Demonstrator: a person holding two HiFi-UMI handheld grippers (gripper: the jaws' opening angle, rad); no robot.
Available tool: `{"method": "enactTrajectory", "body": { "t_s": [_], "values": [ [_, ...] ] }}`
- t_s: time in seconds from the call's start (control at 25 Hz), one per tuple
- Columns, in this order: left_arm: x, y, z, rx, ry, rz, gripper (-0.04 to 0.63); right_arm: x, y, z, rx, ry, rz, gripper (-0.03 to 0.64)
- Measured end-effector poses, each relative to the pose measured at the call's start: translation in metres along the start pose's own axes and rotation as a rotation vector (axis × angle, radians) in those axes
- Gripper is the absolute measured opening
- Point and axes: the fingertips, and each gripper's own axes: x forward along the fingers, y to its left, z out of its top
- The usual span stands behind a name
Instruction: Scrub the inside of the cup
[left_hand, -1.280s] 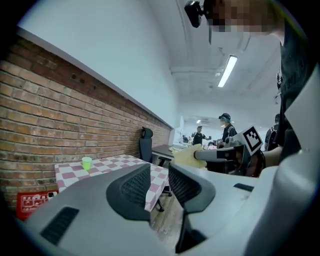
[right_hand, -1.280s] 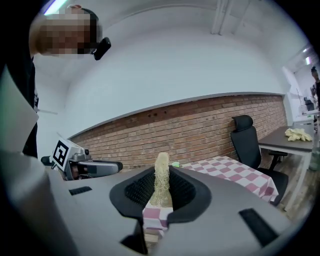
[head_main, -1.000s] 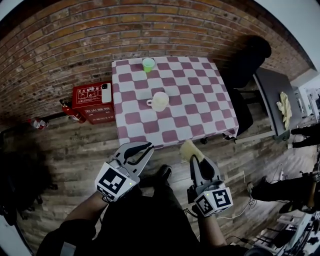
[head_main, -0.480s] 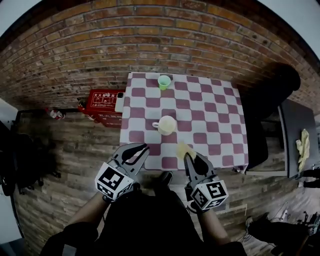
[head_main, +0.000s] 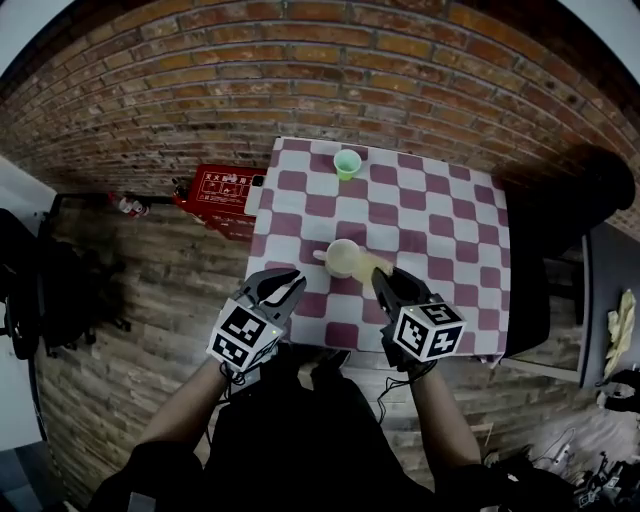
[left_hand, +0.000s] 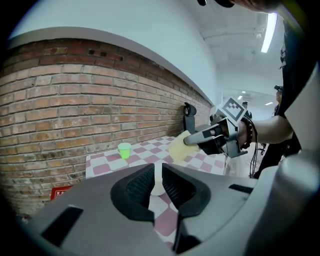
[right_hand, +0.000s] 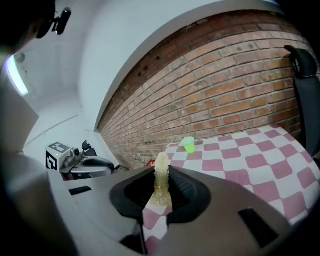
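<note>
A cream cup (head_main: 342, 258) stands on the checked table (head_main: 440, 250), handle to the left. A small green cup (head_main: 347, 162) stands at the far edge. My right gripper (head_main: 385, 281) is shut on a yellow sponge (head_main: 373, 267), whose tip is just right of the cream cup's rim. In the right gripper view the sponge (right_hand: 161, 180) stands up between the jaws. My left gripper (head_main: 277, 291) hovers over the near-left edge, left of the cup, shut with nothing in it. In the left gripper view the cream cup (left_hand: 158, 187) shows through the slit of the jaws.
A red box (head_main: 225, 190) lies on the wooden floor left of the table, against the brick wall (head_main: 300, 70). A black chair (head_main: 600, 185) stands at the table's right, and a dark table (head_main: 610, 300) beyond it.
The person has stepped up to the table. Both grippers have moved from over the floor to over the near edge. The sponge has come beside the cream cup. The left jaws have shut.
</note>
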Motion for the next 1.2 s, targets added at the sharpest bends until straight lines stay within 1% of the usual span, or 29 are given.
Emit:
{"method": "enactTrajectory", "body": {
  "t_s": [0.08,0.16,0.2,0.44,0.6,0.76,0.88,1.2],
  "values": [
    [0.010,0.012,-0.009,0.009,0.040,-0.017,0.052,0.022,-0.004,-0.001,-0.030,0.067,-0.007,0.077],
    [0.018,0.022,-0.020,0.035,0.084,-0.041,0.102,0.042,-0.002,-0.006,-0.078,0.147,-0.011,0.077],
    [0.023,0.027,-0.025,0.051,0.103,-0.054,0.114,0.051,0.000,-0.009,-0.110,0.185,-0.012,0.077],
    [0.053,0.045,-0.057,0.153,0.206,-0.123,0.137,0.095,0.004,-0.029,-0.332,0.419,-0.041,0.077],
    [0.072,0.047,-0.070,0.195,0.245,-0.156,0.140,0.116,-0.003,-0.047,-0.399,0.559,-0.062,0.077],
    [0.091,0.047,-0.089,0.248,0.306,-0.185,0.140,0.134,-0.006,-0.062,-0.457,0.664,-0.076,0.077],
    [0.099,0.048,-0.101,0.281,0.347,-0.189,0.140,0.142,-0.006,-0.072,-0.491,0.732,-0.086,0.077],
    [0.110,0.044,-0.108,0.323,0.384,-0.195,0.140,0.154,-0.012,-0.082,-0.530,0.830,-0.107,0.077]
  ]
}}
